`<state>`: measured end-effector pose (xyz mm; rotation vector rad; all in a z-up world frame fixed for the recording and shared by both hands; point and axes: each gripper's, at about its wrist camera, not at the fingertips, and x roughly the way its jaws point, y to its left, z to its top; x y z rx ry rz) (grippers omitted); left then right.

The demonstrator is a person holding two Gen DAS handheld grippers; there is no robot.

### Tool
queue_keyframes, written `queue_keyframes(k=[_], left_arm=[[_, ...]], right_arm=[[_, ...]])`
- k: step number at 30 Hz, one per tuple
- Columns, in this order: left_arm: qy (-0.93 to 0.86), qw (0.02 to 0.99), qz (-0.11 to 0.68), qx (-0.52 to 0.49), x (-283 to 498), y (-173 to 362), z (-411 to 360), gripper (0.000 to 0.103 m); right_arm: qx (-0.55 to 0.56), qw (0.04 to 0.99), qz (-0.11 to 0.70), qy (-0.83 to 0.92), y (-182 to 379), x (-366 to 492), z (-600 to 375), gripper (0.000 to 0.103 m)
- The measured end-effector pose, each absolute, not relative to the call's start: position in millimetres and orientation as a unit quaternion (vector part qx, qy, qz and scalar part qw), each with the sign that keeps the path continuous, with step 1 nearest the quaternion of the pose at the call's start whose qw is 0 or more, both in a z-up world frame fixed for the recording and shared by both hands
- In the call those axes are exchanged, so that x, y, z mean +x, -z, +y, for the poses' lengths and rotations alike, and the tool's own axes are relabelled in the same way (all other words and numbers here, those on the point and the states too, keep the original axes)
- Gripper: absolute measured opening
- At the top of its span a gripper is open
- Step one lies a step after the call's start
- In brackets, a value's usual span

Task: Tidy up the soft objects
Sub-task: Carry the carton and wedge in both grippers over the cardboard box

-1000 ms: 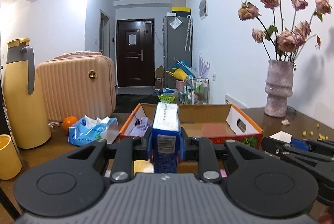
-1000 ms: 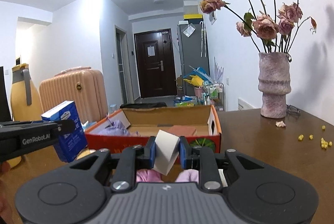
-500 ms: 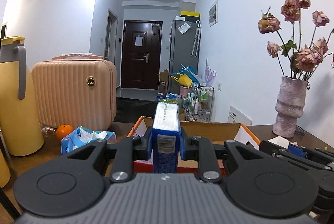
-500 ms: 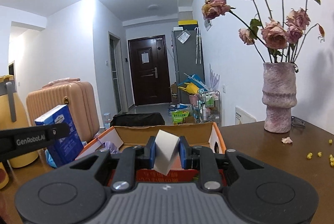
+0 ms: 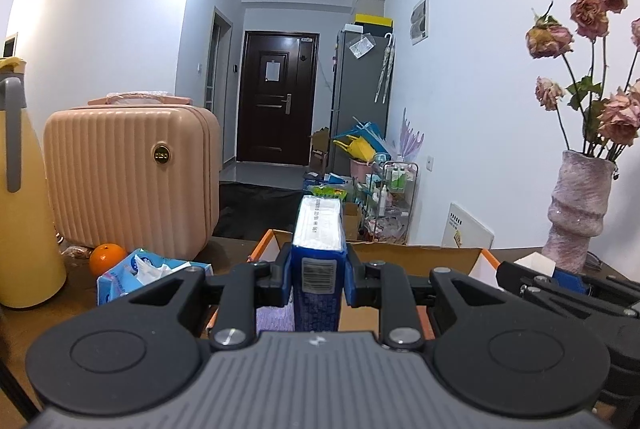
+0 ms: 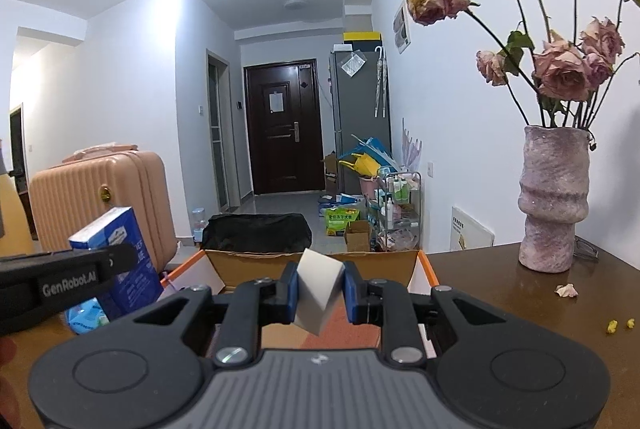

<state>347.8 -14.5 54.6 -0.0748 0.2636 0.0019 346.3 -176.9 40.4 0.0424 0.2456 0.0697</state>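
Left hand-held gripper (image 5: pixel 318 279) is clamping a blue tissue pack (image 5: pixel 319 261) upright; right hand-held gripper (image 6: pixel 320 293) is pinching a white sponge block (image 6: pixel 318 293) by its sides, tilted. Both are hovering at the near edge of the orange cardboard box (image 6: pixel 424 269) on the worktop (image 6: pixel 520 309). Risks: the tilted sponge is likely squeezing out on release; the two grippers are sitting close enough to bump. Box floor is mostly hidden behind the gripper bodies, so free space inside is hard to judge.
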Motion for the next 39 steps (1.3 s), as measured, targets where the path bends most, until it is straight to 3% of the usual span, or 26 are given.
queue_keyframes(k=[39], left_arm=[[-0.017, 0.979, 0.201, -0.013, 450, -20, -17, 0.024]], right_arm=[[-0.017, 0.974, 0.226, -0.005, 5, 436, -169, 0.022]])
